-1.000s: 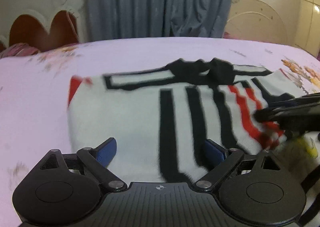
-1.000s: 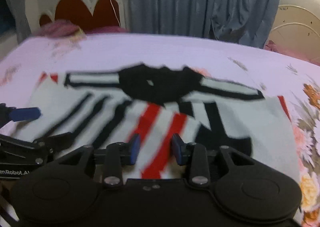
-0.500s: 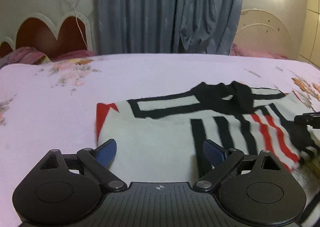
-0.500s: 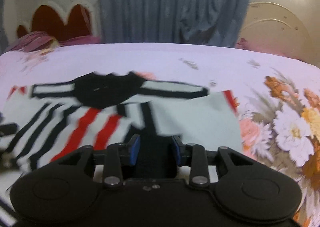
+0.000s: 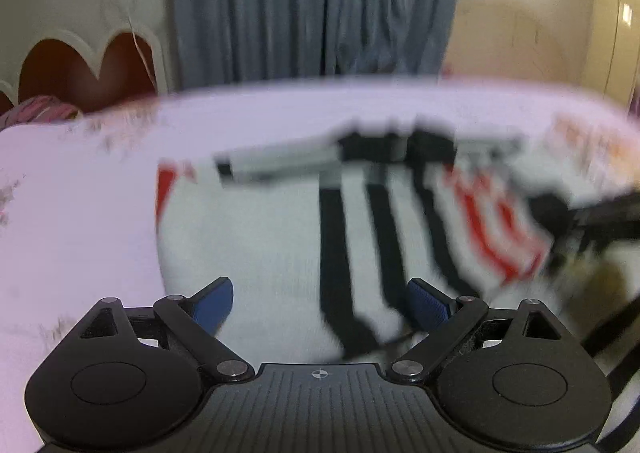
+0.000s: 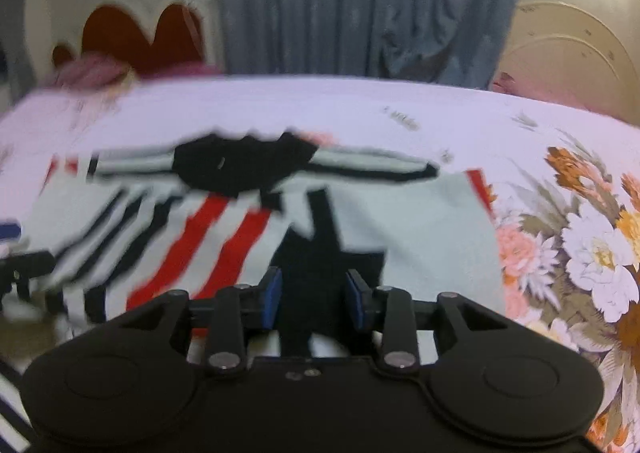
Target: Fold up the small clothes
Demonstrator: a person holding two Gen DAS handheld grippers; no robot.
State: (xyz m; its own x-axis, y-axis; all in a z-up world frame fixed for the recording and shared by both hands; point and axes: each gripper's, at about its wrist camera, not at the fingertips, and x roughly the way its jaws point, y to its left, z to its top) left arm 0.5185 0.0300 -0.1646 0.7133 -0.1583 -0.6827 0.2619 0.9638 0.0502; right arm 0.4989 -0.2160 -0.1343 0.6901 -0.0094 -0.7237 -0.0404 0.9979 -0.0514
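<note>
A small white shirt [image 5: 256, 237] with black and red stripes and a black collar lies spread on the bed. It also shows in the right wrist view [image 6: 416, 229]. My left gripper [image 5: 320, 303] is open, low over the shirt's near hem, with cloth between its blue pads. My right gripper [image 6: 314, 299] stands partly open over the shirt's black near part; whether it pinches cloth I cannot tell. The right gripper also shows at the right edge of the left wrist view [image 5: 600, 213], at the striped edge. Both views are blurred.
The bed has a pale lilac sheet [image 5: 80, 221] with a flower print [image 6: 580, 253] on the right. A red and white headboard [image 5: 84, 69] and grey curtains [image 6: 360, 1] stand behind the bed.
Both grippers have swung back toward the shirt and lower. The left gripper now has the hem between its pads. The right gripper's fingers have opened a little.
</note>
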